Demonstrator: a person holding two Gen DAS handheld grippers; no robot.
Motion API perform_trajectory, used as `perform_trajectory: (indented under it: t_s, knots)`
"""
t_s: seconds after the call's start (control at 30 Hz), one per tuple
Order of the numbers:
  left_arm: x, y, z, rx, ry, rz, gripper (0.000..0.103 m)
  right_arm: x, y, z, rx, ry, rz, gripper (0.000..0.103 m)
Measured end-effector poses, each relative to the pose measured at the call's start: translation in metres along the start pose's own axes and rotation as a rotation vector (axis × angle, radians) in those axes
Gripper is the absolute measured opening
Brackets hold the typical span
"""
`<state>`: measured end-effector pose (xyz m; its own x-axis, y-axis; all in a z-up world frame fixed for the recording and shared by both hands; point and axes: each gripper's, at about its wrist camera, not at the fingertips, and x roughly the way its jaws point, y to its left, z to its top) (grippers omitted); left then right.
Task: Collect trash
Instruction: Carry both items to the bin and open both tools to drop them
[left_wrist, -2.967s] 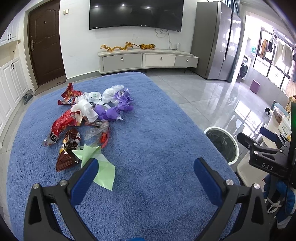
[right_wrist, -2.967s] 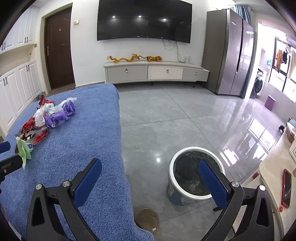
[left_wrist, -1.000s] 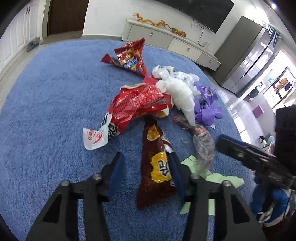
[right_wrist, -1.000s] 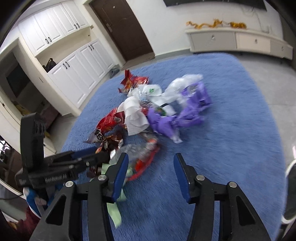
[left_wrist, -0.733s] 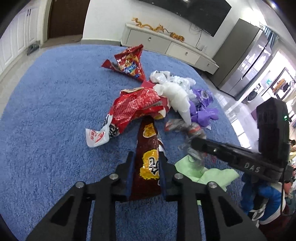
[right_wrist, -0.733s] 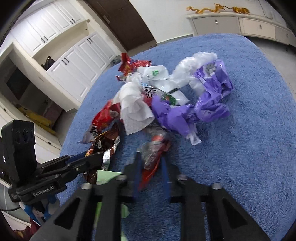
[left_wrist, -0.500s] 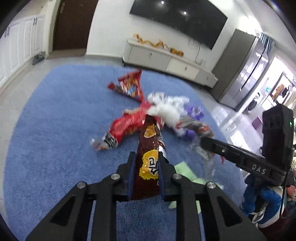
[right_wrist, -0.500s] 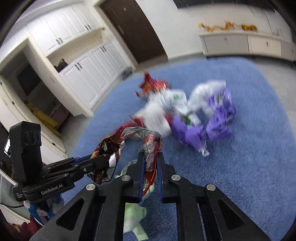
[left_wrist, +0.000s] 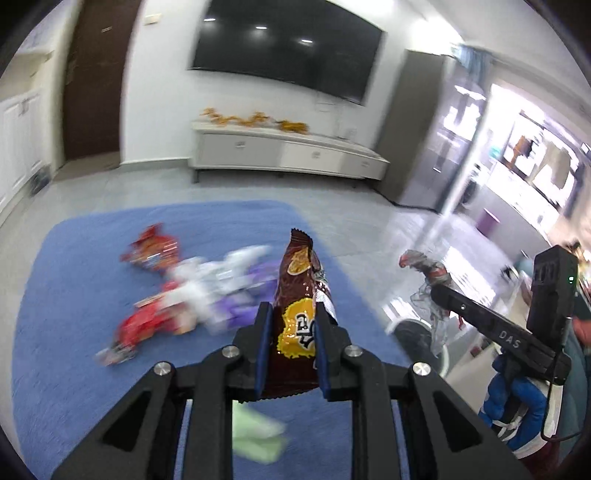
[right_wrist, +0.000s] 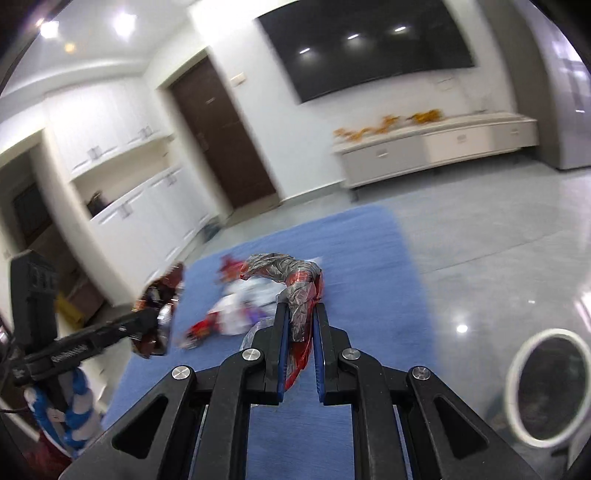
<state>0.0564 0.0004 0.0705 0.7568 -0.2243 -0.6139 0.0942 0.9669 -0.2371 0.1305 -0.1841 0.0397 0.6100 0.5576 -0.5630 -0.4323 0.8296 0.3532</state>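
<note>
Your left hand-held gripper (left_wrist: 290, 352) is clamped on a dark brown snack wrapper (left_wrist: 299, 306) with a yellow logo; its blue pads (left_wrist: 263, 350) press both sides, and the wrapper stands upright between them, its crimped top edge pointing up, clear of the blue table (left_wrist: 74, 295) below. Your right hand-held gripper (right_wrist: 300, 341) pinches a crumpled silver-and-red foil wrapper (right_wrist: 295, 286), which arches up out of the narrow jaws and curls over to the left, with a red strip hanging down between the pads.

The rest of the trash pile (left_wrist: 192, 295) lies on the blue table: red packets, white crumpled plastic and purple plastic, all blurred. A pale green paper scrap (left_wrist: 258, 441) lies on the table just under your left gripper.

In the right wrist view, a white-rimmed trash bin (right_wrist: 548, 387) stands on the grey tiled floor (right_wrist: 498, 240), off to the right of the table and well apart from the pile. In the left wrist view your right gripper appears at the right edge, holding its foil wrapper above the bin's rim.
</note>
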Motion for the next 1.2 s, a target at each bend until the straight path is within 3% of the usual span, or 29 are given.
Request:
perform_trajectory:
  t_s: [0.17,0.37,0.67,0.77,0.83,0.9,0.97,1.03,1.2]
  knots:
    - [0.049,-0.092,0.015,0.133,0.061,-0.101,0.020,-0.055,-0.075,-0.007,0.111,-0.087,-0.210,0.012]
    - [0.123,-0.190,0.014,0.232,0.172,-0.177,0.020,-0.093,-0.182,-0.038,0.310,-0.124,-0.444,0.013]
    - [0.243,-0.297,0.002,0.337,0.314,-0.203,0.021,-0.083,-0.289,-0.072,0.495,-0.070,-0.544,0.015]
    - [0.275,-0.316,-0.006,0.349,0.359,-0.215,0.021,-0.078,-0.320,-0.087,0.549,-0.052,-0.562,0.015]
    - [0.296,-0.326,-0.012,0.336,0.401,-0.234,0.027,-0.079,-0.335,-0.100,0.580,-0.045,-0.573,0.020]
    - [0.310,-0.331,-0.015,0.320,0.431,-0.262,0.033,-0.083,-0.346,-0.113,0.604,-0.039,-0.581,0.038]
    - [0.322,-0.338,-0.018,0.305,0.447,-0.275,0.040,-0.079,-0.357,-0.119,0.615,-0.037,-0.604,0.046]
    - [0.328,-0.339,-0.020,0.295,0.445,-0.273,0.047,-0.077,-0.364,-0.124,0.636,-0.030,-0.620,0.047]
    - [0.323,-0.332,-0.024,0.272,0.442,-0.252,0.047,-0.076,-0.368,-0.132,0.664,-0.018,-0.634,0.049]
